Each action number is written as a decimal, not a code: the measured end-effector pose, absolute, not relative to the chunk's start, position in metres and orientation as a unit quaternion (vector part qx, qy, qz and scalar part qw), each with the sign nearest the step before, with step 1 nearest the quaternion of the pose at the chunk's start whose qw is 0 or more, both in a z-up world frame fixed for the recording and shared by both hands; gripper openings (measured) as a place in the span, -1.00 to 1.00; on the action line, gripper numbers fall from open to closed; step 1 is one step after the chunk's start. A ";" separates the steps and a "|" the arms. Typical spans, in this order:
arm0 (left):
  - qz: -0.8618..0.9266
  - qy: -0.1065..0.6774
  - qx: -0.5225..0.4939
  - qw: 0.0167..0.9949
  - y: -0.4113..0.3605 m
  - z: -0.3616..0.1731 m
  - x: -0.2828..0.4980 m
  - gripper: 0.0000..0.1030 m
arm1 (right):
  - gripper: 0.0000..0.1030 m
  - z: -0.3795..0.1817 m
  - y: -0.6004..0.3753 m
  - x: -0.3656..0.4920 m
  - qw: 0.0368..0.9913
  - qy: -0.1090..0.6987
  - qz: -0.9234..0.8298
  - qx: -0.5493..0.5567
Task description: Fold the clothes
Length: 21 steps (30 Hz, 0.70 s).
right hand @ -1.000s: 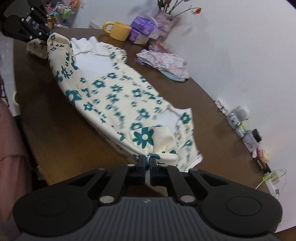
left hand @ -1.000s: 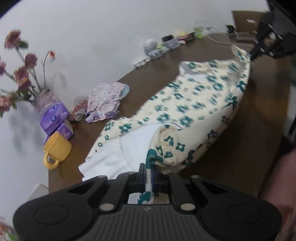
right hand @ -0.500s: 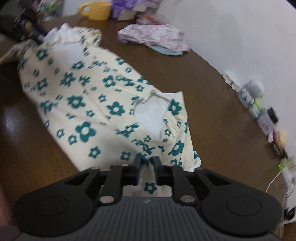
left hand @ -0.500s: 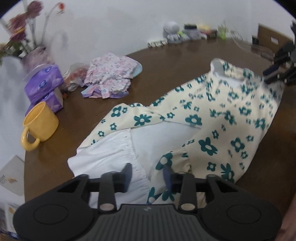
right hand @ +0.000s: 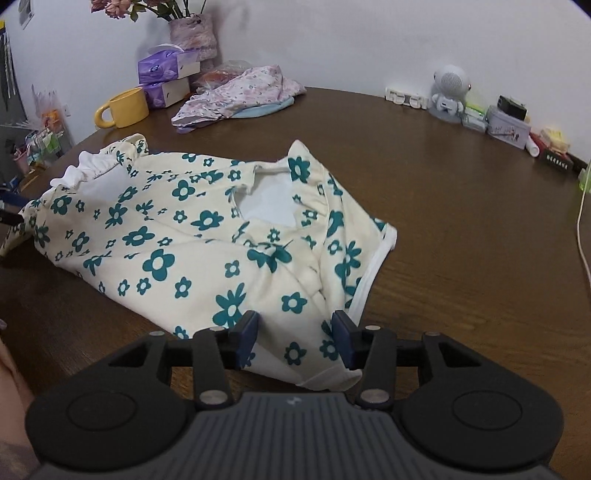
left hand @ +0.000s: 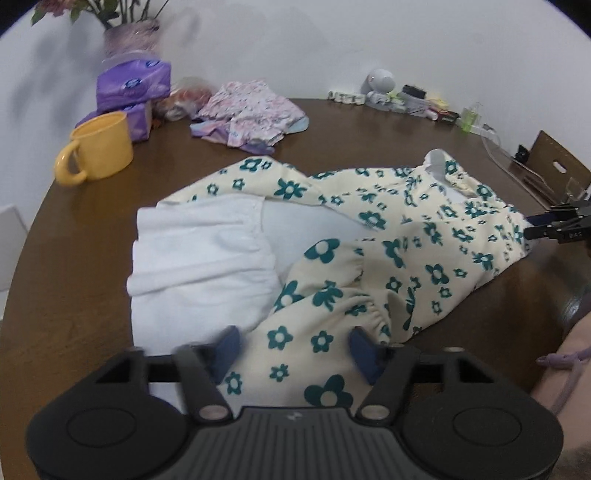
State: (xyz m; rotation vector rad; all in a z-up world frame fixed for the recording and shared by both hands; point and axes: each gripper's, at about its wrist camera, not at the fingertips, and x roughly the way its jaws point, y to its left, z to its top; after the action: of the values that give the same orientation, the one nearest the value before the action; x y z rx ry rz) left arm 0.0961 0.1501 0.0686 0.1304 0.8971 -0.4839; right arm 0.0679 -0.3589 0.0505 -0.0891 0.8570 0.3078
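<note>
Cream cloth with teal flowers, the garment [right hand: 207,236] lies spread on the table [right hand: 461,229], doubled over on itself, with its white lining [left hand: 199,258] showing at one end and through the neck opening. The left gripper [left hand: 293,350] has its fingers apart, nothing between them but loose cloth lying below; the right gripper [right hand: 295,338] likewise has its fingers wide, straddling the near hem without pinching it. So the garment rests free, just ahead of both pairs of fingers.

The layers sit bunched and uneven, with ruffled cuffs and a puffed ridge between the two ends. Any next pinch risks taking only the top layer, or a cuff alone, which would drag the fold askew and leave the lining exposed. The polished wood looks slick, so the whole piece may slide toward the near edge if tugged.

Beyond the fingers lie a pink floral garment [right hand: 236,92], a yellow mug [right hand: 125,107], purple tissue boxes [right hand: 166,74] and a vase of flowers [right hand: 192,33]. Small gadgets and a cable line the white wall to the right.
</note>
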 end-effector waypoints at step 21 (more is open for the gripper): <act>-0.215 0.401 0.193 0.869 0.144 0.054 0.127 -0.69 | -0.12 0.043 -0.363 0.053 0.914 0.396 0.084 -0.020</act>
State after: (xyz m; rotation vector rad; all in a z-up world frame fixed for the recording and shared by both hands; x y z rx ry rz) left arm 0.1269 0.1443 0.0544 0.4030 0.8385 -0.4497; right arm 0.0530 -0.3632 0.0427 -0.0416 0.8160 0.1726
